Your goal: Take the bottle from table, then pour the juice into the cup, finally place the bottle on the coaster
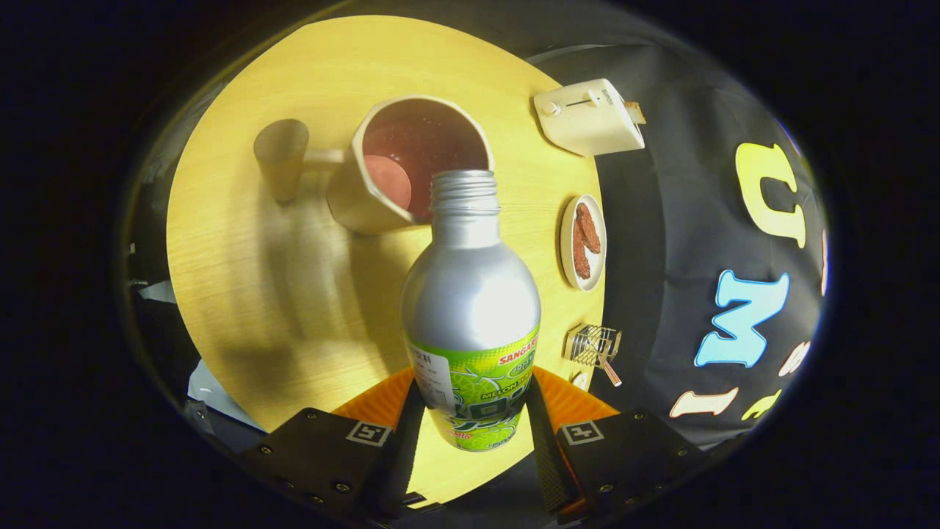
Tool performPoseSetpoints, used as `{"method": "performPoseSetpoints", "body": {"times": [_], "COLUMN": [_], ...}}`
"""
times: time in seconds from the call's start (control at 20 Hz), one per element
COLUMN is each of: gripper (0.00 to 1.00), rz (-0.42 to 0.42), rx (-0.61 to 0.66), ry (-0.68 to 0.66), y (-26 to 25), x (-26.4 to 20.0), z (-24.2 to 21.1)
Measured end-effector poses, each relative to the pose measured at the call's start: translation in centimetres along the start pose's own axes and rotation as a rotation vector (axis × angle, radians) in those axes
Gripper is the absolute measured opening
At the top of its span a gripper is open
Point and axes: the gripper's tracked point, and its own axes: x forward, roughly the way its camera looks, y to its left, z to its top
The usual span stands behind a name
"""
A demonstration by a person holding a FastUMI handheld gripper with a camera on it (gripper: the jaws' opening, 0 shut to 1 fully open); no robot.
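Bottle: a metal bottle [470, 308] with its cap off, threaded neck bare, held between the jaws and leaning forward so the mouth points at the cup [411, 165] just beyond.
How it handles: thin metal, so stiff enough for a firm pinch but likely to dent under too much squeeze. The smooth bare shoulder and glossy label look slippery. Weight depends on how much juice is left, which cannot be seen from here.
Where to hold: low on the labelled body, where the sides run straight. The rounded shoulder and narrow neck would let it slide.
Jaws: the gripper [474, 411] is closed to the bottle's width, one finger pressing each side of the label near the base. It holds the bottle and nothing else.
Cup: a pale mug, handle pointing to the left, dark red inside, standing on the round wooden surface [242, 294].
Coaster: an orange coaster [374, 400] lies on the surface behind the bottle's base, between the fingers.
Nearby: a paper cup [281, 156] beside the mug's handle, a toaster [587, 117], a small plate of food [584, 241] and a wire rack [591, 345] to the right.
Stage, as I judge it: bottle taken, tilt toward the mug under way or about to begin.
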Motion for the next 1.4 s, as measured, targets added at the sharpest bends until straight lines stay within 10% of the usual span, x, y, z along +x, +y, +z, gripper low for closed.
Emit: {"method": "performPoseSetpoints", "body": {"times": [1.4], "gripper": [0.69], "rz": [-0.077], "rx": [-0.218], "ry": [0.167], "y": [-2.4], "x": [-1.6], "z": [-0.3]}}
